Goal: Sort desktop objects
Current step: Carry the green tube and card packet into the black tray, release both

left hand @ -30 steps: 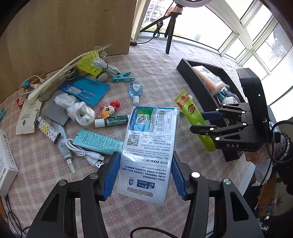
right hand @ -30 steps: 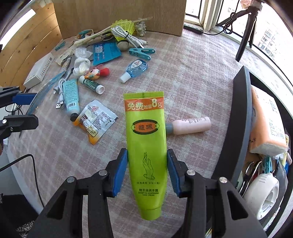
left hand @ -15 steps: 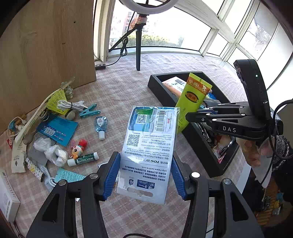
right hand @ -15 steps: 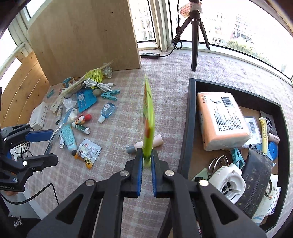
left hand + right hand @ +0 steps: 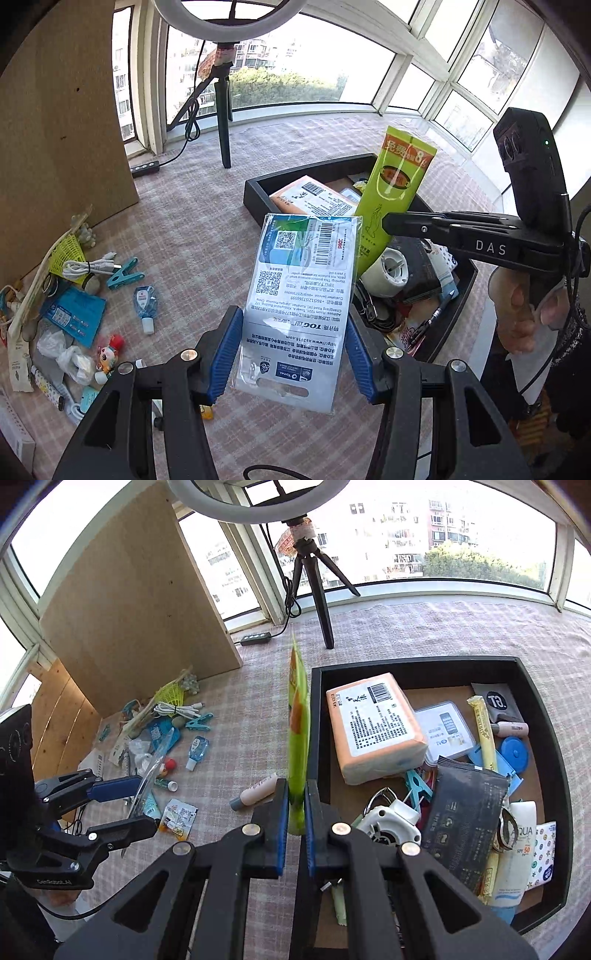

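The left claw (image 5: 291, 354) grips a flat silver-blue packet (image 5: 303, 295) by its two long edges, its blue pads pressed against the sides, and the packet hangs in the air ahead of the pads. The right claw (image 5: 295, 816) is clamped nearly shut on the tail end of a green hand-cream tube (image 5: 298, 734), seen edge-on and standing up from the pads. Its jaws have just been closing, with the tube between them.

Just to the right of the right claw sits the black tray (image 5: 546, 716), already well filled: an orange tissue pack (image 5: 373, 727), a white tape dispenser (image 5: 388, 823), a sunscreen tube (image 5: 517, 849) and a dark pouch (image 5: 461, 808) among other things. So a good share of the sorting looks done.

Plenty is left on the table (image 5: 251, 709) to the left of the right claw: a pink tube (image 5: 255, 788) close by, then a small sachet (image 5: 179, 814), a teal clip (image 5: 197, 722), a little blue bottle (image 5: 195, 751) and a heap of cables and packets further off. Both held items seem bound for the tray next.
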Action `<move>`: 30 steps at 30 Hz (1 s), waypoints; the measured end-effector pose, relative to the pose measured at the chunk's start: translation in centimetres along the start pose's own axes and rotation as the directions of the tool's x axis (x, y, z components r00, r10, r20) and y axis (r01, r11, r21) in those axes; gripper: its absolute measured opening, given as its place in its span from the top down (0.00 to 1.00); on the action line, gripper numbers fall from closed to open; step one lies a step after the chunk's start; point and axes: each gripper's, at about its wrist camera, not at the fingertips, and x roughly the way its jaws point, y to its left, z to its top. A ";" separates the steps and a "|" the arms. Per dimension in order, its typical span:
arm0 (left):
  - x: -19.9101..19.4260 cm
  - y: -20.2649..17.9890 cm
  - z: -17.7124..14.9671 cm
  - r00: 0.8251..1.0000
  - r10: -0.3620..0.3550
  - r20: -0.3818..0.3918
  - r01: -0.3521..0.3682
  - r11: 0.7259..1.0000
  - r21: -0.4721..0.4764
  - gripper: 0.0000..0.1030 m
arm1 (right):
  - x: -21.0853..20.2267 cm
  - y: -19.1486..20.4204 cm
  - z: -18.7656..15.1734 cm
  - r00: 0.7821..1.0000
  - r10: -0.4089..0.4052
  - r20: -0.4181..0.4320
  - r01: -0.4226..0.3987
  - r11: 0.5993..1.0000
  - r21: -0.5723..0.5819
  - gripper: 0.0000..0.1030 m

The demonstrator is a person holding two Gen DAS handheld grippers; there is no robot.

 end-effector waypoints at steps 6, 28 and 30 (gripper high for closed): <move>1.0 -4.5 3.4 0.999 -0.036 0.026 0.034 0.996 0.078 0.50 | -4.7 -3.8 1.9 0.995 -0.058 0.082 0.052 0.996 0.066 0.92; 4.9 -10.3 8.4 1.000 -0.020 0.024 0.018 0.996 0.090 0.33 | -8.8 -12.8 2.2 0.963 -0.255 0.092 0.231 0.950 0.212 0.51; 4.5 -9.3 8.1 1.000 -0.012 0.023 0.011 0.998 0.063 0.34 | -8.3 -12.4 2.3 0.963 -0.254 0.087 0.233 0.953 0.195 0.51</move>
